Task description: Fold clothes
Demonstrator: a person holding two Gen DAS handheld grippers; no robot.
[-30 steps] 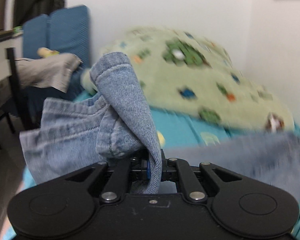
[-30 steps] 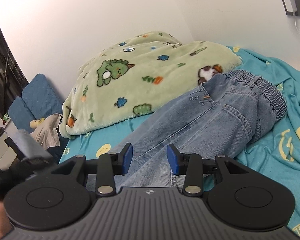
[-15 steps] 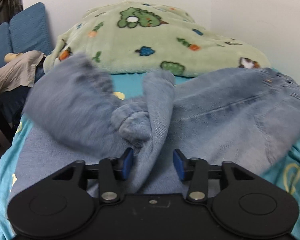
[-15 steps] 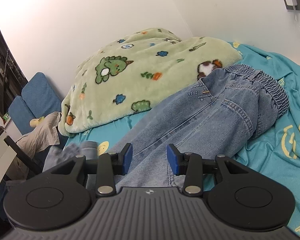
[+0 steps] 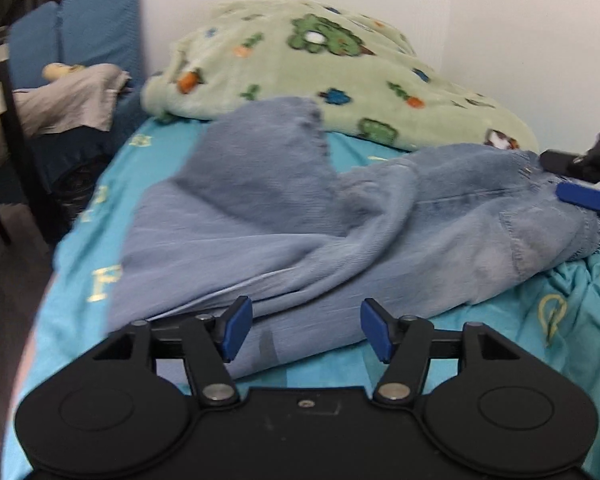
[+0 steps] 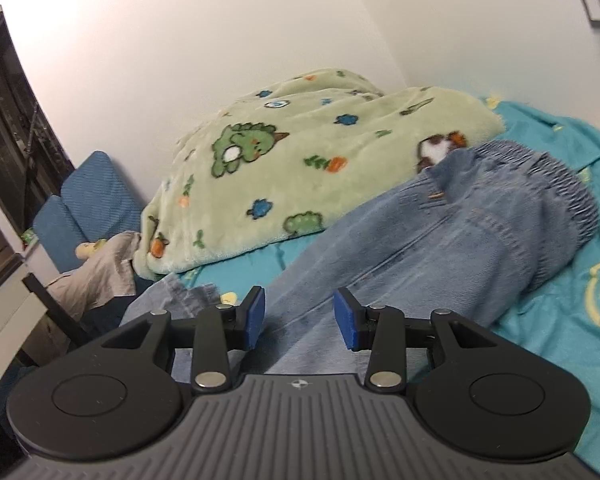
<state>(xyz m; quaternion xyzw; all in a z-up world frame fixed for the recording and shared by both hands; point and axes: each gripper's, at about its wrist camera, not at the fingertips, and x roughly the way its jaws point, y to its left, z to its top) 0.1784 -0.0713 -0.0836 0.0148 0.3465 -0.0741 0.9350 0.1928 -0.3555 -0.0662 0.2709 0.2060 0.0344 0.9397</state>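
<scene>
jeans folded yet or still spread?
Partly folded: one leg end of the jeans lies doubled back over the rest on the bed, loose and bunched. Both claws open, holding nothing.

A bed (image 5: 80,264) covered in a turquoise printed sheet (image 6: 560,320) carries a pair of blue jeans (image 5: 300,232) lying spread across it. A green dinosaur-print blanket (image 6: 300,160) is heaped at the far end, against the wall.

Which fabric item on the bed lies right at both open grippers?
The blue jeans, spread on the teal sheet; the green dinosaur blanket is heaped farther back by the wall.
</scene>
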